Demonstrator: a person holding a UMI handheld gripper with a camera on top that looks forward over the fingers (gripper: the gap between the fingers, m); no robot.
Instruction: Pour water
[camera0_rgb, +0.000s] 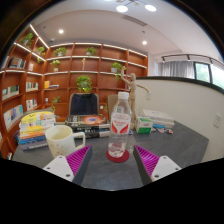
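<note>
A clear plastic water bottle (120, 122) with a red label stands upright on a round red coaster (118, 155) on the grey table (110, 175). It is just ahead of my gripper (112, 160), roughly on the line between the two magenta pads (78, 159). The fingers are spread wide, with a clear gap at each side of the bottle, and nothing is held. A pale yellow cup (60, 139) stands on the table to the left of the bottle.
A stack of colourful books (36, 126) lies at the left behind the cup. Small boxes and items (154, 124) sit at the right rear of the table. A dark chair (84, 104) and wooden shelves with plants (85, 70) stand beyond.
</note>
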